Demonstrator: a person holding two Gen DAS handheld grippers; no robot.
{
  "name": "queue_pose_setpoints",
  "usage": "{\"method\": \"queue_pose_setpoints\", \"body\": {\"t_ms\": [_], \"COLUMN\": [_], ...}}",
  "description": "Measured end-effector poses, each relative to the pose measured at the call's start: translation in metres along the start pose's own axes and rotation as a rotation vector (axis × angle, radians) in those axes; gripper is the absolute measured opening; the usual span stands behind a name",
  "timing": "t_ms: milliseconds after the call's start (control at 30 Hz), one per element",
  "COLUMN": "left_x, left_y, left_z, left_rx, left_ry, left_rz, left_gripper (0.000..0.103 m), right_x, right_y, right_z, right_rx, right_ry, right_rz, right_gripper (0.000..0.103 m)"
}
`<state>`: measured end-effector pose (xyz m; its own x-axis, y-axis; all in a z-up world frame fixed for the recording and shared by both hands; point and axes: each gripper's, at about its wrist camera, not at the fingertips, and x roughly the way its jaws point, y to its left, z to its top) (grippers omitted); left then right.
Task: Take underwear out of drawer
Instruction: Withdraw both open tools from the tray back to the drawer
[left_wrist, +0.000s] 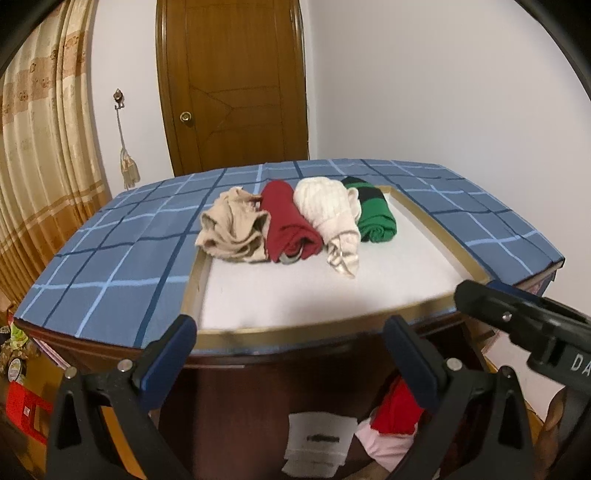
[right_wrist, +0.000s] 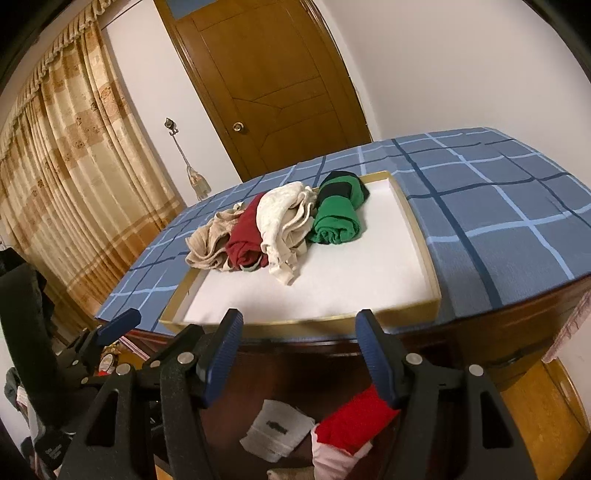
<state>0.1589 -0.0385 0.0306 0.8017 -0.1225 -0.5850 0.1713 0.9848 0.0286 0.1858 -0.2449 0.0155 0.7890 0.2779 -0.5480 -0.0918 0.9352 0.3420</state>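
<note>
A table (left_wrist: 110, 258) under a blue checked cloth stands before a brown wooden door (left_wrist: 236, 85), a white wall and beige curtains (left_wrist: 40, 147), and on it a shallow white tray (left_wrist: 332, 291) holds four rolled pieces of underwear (left_wrist: 291, 221) in a row: beige, dark red, cream and green. Both pairs of fingers, left (left_wrist: 291, 350) and right (right_wrist: 299, 354), stand apart and empty near the tray's front edge. Below them, in the open drawer (right_wrist: 258, 373), lie a red piece (right_wrist: 354, 421) and a white folded piece (right_wrist: 275, 430).

White walls (left_wrist: 443, 92), wooden door (left_wrist: 236, 85), beige curtain (left_wrist: 40, 155).
</note>
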Motion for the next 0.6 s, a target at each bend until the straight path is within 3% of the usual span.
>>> {"method": "queue_pose_setpoints", "body": {"t_ms": [300, 600], "left_x": [0.0, 0.014], "left_y": [0.005, 0.002], "left_z": [-0.026, -0.051], "left_rx": [0.022, 0.069], "left_ry": [0.051, 0.159], "left_rz": [-0.017, -0.031], "left_gripper": [0.103, 0.103], "right_x": [-0.011, -0.019], "right_y": [-0.013, -0.032], "right_z": [-0.029, -0.054], "right_rx": [0.016, 0.072], "right_ry": [0.024, 0.096], "right_rz": [-0.033, -0.028], "right_gripper": [0.066, 0.066]}}
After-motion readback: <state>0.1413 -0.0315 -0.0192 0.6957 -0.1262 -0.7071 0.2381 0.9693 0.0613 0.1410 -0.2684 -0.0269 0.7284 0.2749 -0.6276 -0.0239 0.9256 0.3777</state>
